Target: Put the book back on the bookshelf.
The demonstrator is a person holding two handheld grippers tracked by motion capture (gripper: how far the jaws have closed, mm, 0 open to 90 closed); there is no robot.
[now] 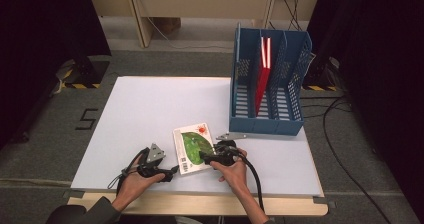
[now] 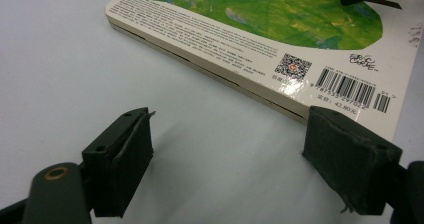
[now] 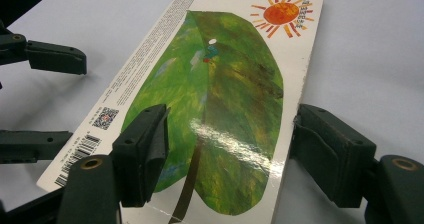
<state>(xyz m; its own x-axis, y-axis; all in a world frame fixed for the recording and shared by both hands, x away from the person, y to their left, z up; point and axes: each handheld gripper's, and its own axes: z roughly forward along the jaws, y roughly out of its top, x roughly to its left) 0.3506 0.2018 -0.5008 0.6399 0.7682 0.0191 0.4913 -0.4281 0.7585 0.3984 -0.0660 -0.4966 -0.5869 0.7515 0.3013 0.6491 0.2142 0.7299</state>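
- Book (image 1: 192,146) flat on table (image 1: 145,109), long axis roughly 11-to-5.
- Right gripper (image 1: 212,156) nearer, at book's 4 o'clock edge, jaws spread, straddling it.
- Left gripper (image 1: 167,173) at 7 o'clock corner, released too, holding nothing.

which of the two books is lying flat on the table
The green leaf book, lying cover-up on the white table between the two tongs. The red book stands on edge in the blue rack instead.
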